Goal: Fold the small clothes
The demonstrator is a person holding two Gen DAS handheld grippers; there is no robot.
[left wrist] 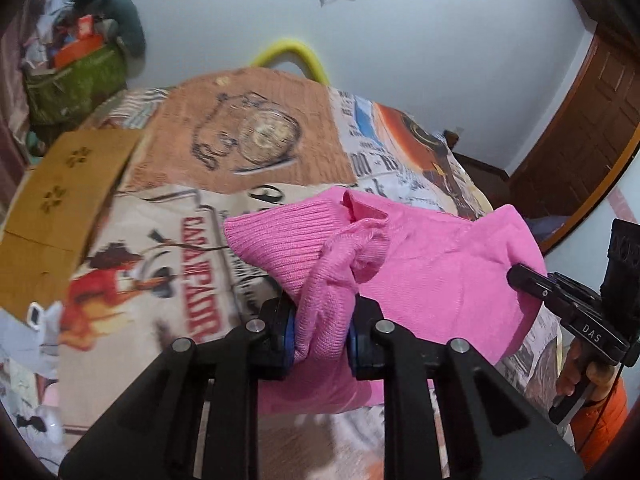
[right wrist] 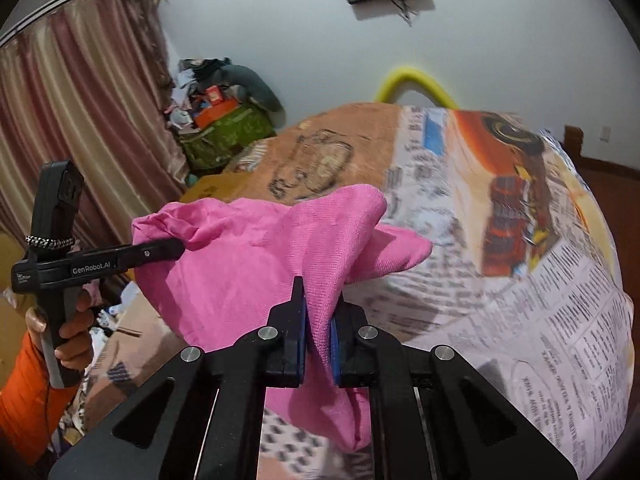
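A small pink knitted garment point(left wrist: 432, 264) hangs lifted above the bed, held at two places. My left gripper point(left wrist: 322, 336) is shut on a bunched ribbed part of it, cloth squeezed between the blue pads. In the left wrist view my right gripper point(left wrist: 516, 276) comes in from the right and pinches the garment's far edge. The right wrist view shows the same pink garment point(right wrist: 248, 264) with my right gripper point(right wrist: 318, 340) shut on a fold of it. There my left gripper point(right wrist: 180, 246) bites the garment's left corner, carried by a hand in an orange sleeve.
The bed carries a printed newspaper-pattern cover point(right wrist: 520, 300). A flat cardboard box point(left wrist: 60, 200) lies at the bed's left side. A green bag piled with clutter point(left wrist: 76, 88) stands by the wall, a yellow curved tube point(left wrist: 292, 56) behind the bed, curtains point(right wrist: 80, 120) left, a wooden door point(left wrist: 580, 140) right.
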